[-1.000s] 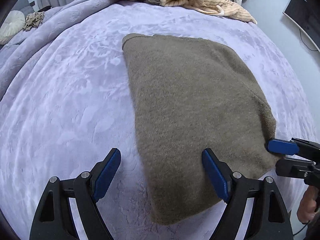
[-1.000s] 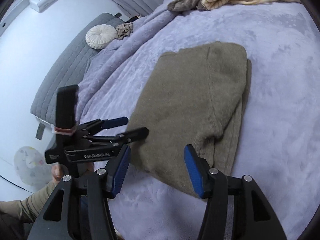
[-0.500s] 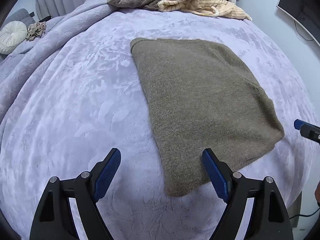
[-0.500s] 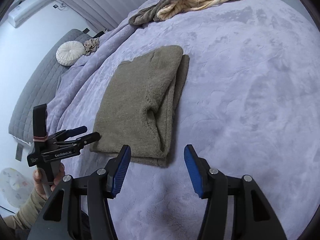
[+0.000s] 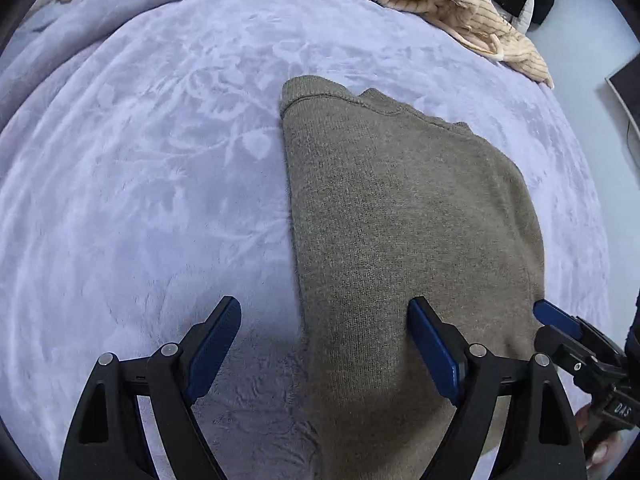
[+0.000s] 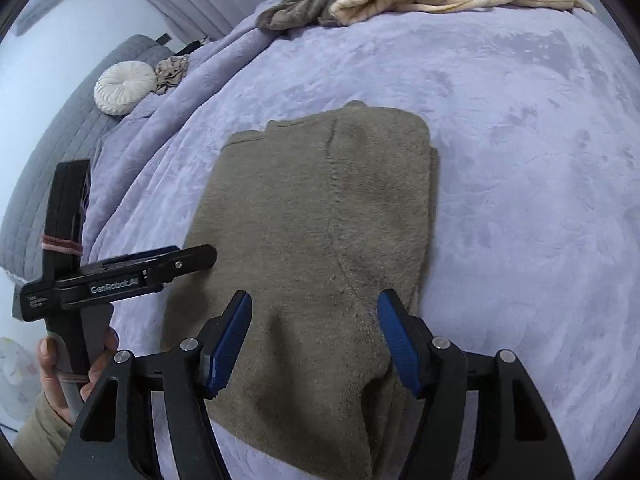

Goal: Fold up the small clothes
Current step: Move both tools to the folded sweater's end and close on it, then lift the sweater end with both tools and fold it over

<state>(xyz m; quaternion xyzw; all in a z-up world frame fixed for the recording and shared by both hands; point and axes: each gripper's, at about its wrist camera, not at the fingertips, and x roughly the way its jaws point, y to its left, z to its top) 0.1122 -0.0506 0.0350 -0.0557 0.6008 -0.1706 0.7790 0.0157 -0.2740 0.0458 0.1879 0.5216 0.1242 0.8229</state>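
Olive-brown knit sweater (image 5: 408,240) is seen folded flat on the lavender blanket (image 5: 140,160). Compared with half a second ago, both grippers have been brought lower over its near edge: left gripper (image 5: 325,344) and right gripper (image 6: 314,340) are spread wide, nothing held.

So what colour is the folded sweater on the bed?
The folded sweater is a plain brownish olive, with no pattern. It shows best in the right wrist view.
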